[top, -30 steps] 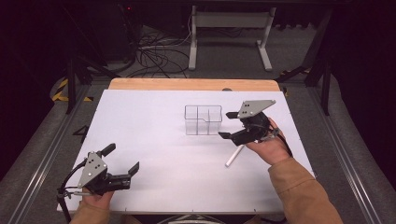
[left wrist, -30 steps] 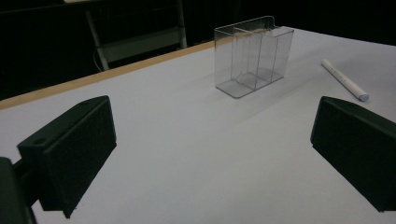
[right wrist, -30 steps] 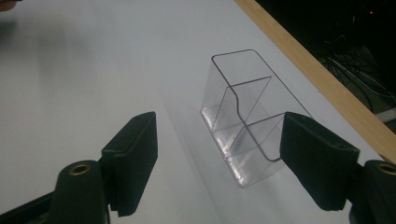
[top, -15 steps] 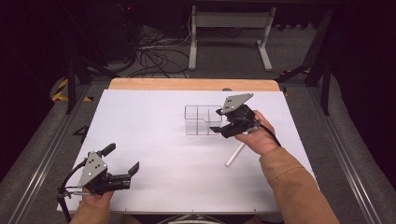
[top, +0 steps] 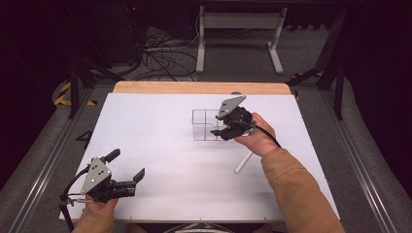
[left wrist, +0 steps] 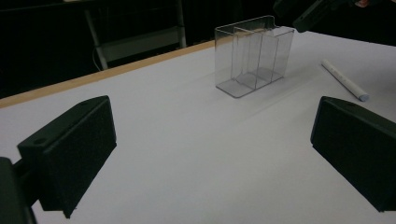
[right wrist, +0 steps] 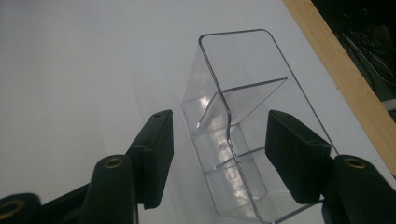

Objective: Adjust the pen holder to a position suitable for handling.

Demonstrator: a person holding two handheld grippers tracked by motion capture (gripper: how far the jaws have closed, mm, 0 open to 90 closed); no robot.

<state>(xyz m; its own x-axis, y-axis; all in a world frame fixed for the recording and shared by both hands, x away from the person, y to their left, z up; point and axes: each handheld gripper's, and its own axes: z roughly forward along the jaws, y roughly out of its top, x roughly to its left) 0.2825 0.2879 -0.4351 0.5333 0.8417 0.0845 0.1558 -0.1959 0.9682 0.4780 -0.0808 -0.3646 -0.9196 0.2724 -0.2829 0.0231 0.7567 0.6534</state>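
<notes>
My right gripper point(top: 221, 127) hangs over the clear organizer point(top: 204, 125) near the far middle of the counter point(top: 145, 126), jaws wide and straddling its near end. In the right gripper view the box point(right wrist: 233, 130) sits between the two pads point(right wrist: 156, 154), with one long wall running up the gap, and I see no contact on either side. So I judge the grasp is lined up but not made: the jaws have yet to close on anything.

The organizer stands upright, and its compartments look empty from both gripper views. A white pen point(top: 243, 161) lies on the counter just on my side of the organizer, beside my right hand, apart from the box and untouched.

My left gripper point(top: 127, 180) rests at the near left corner, jaws wide and holding nothing, well apart from everything; its view looks across bare counter toward the organizer point(left wrist: 252, 56) and pen point(left wrist: 344, 80).

What's left, as I read it: close on the box, then deal with the pen. Nothing is stowed so far.
</notes>
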